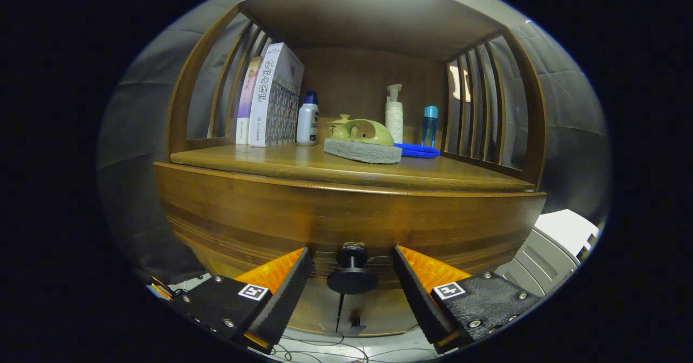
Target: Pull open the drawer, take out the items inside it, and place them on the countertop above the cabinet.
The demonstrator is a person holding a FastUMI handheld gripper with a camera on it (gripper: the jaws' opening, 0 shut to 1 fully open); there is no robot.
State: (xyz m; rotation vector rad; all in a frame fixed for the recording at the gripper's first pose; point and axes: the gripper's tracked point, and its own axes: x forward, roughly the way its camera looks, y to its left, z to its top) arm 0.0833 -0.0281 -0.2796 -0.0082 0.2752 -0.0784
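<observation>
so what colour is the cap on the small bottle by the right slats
Light blue, on a clear blue bottle, seen best in the gripper view; the gripper is open around the drawer knob.

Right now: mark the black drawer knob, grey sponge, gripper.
black round drawer knob [352,279], gripper view, front disc.
grey rectangular sponge [361,151], gripper view, front face.
gripper [352,263], gripper view, open, midway between fingertips, straddling knob.

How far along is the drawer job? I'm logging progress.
Nothing looks done: the drawer sits shut, flush under the countertop. In hand: the claw is open, its fingers either side of the drawer knob, not pressing it. Left: pull, take items out, set them on top.
</observation>
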